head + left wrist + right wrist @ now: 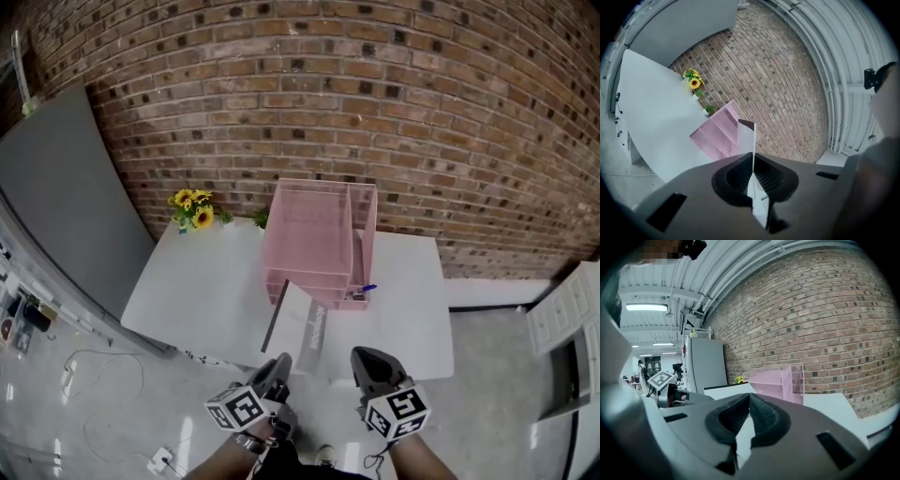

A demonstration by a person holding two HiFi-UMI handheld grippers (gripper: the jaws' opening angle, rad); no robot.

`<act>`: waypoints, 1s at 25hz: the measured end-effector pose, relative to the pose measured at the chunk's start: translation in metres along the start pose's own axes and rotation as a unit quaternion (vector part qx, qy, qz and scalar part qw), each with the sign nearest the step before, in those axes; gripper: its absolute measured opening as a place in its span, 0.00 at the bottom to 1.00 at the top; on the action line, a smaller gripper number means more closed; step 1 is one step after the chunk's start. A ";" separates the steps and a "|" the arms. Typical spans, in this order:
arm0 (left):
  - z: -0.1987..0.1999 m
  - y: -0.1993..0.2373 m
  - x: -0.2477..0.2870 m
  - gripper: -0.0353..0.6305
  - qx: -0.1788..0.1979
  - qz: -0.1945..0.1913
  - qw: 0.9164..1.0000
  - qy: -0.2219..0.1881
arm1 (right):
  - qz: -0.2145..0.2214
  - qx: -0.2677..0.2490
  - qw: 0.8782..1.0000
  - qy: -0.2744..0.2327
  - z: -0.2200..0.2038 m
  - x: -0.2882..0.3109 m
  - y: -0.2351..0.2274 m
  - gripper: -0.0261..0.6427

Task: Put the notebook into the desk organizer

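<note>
The left gripper [281,362], low and just left of centre in the head view, was clenched on the notebook [305,323], and the left gripper view showed the pads pinching its near end with the book seen edge-on, rising from the jaws [753,157] toward the middle of the frame. The notebook hung in the air over the near edge of the white table [187,281], tilted, with its dark spine on the left and its far end just short of the low front of the pink desk organizer [314,234], not yet inside it. The right gripper [364,357] sat just to the right of the book without touching it, and its own view showed the pads closed together on nothing [749,397]. The step in hand appeared to be carrying the book to a slot. To do it well, the holder would probably need to stand the book fully upright and line its thin edge up with the stepped dividers before lowering it. The pinch on one end should stay firm so the free end did not sag or swing. Going in spine-first into a wide tier, clear of the narrow compartment at the right with the blue pen [367,289], seemed safest. The light mesh frame might slide if nudged, so the empty right gripper could steady it.
</note>
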State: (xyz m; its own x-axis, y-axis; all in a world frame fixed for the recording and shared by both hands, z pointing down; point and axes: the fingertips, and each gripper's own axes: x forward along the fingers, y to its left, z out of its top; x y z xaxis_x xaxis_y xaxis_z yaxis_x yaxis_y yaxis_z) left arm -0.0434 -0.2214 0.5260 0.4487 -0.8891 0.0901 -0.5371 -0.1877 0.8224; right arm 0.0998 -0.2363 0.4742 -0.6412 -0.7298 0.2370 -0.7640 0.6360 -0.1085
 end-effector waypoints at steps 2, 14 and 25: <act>0.006 0.009 0.006 0.07 -0.017 -0.002 1.000 0.000 | -0.004 0.001 1.000 0.003 0.000 0.007 0.000 0.04; 0.041 0.033 0.038 0.07 -0.078 -0.035 0.996 0.000 | -0.018 0.010 1.000 0.018 -0.004 0.048 -0.002 0.05; 0.070 0.062 0.081 0.07 -0.088 -0.018 0.996 0.005 | -0.035 0.019 0.999 0.024 0.001 0.081 -0.012 0.05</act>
State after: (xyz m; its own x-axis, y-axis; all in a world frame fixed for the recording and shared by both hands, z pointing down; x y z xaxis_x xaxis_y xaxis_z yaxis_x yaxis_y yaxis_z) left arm -0.0903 -0.3341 0.5447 0.4737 -0.8784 0.0636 -0.3878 -0.1432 0.9105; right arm 0.0573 -0.3030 0.4937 -0.5832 -0.7587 0.2902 -0.8092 0.5738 -0.1262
